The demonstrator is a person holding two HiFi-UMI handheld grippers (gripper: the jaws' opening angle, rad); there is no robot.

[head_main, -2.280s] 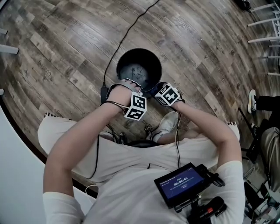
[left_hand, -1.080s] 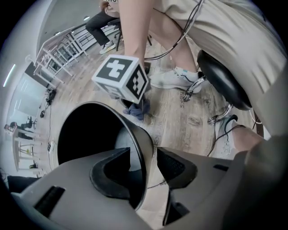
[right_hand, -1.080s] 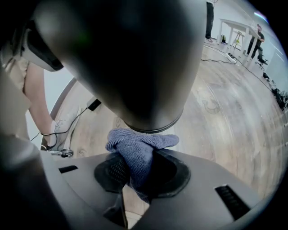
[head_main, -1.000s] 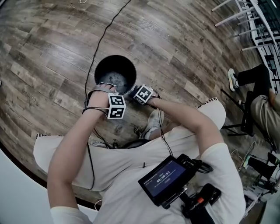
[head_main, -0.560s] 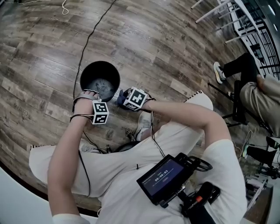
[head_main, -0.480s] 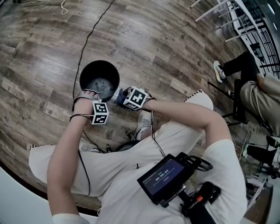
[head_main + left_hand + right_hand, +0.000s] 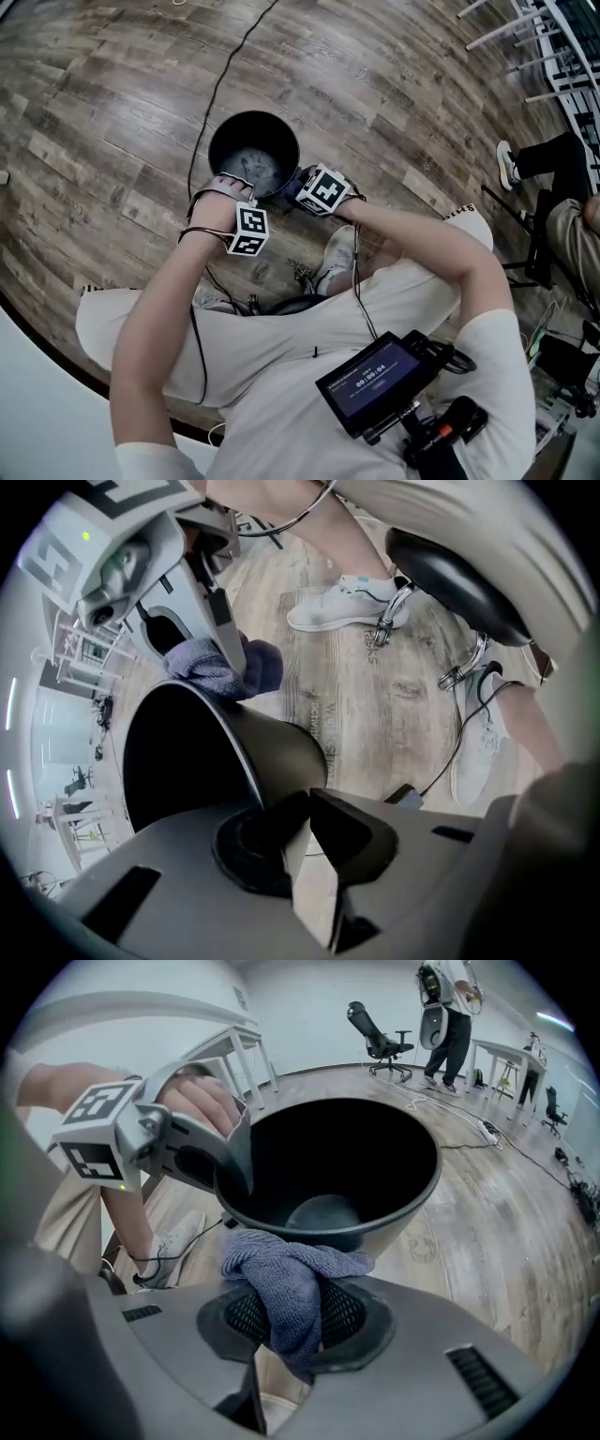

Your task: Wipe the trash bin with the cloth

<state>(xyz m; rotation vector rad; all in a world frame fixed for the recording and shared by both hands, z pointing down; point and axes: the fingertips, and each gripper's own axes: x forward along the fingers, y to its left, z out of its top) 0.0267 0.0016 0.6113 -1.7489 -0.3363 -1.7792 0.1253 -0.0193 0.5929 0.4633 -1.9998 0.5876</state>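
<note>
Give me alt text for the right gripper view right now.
The right gripper is shut on a blue-grey cloth, at the near rim of a black trash bin. The left gripper, its jaws having just closed, clamps the bin's rim at left.

The small screen (image 7: pixel 375 382) at the person's chest displays a timer reading 00:00:04. Printed lettering on a floor plank (image 7: pixel 323 731) is partly legible, apparently "WORKS". The remainder is unreadable.
</note>
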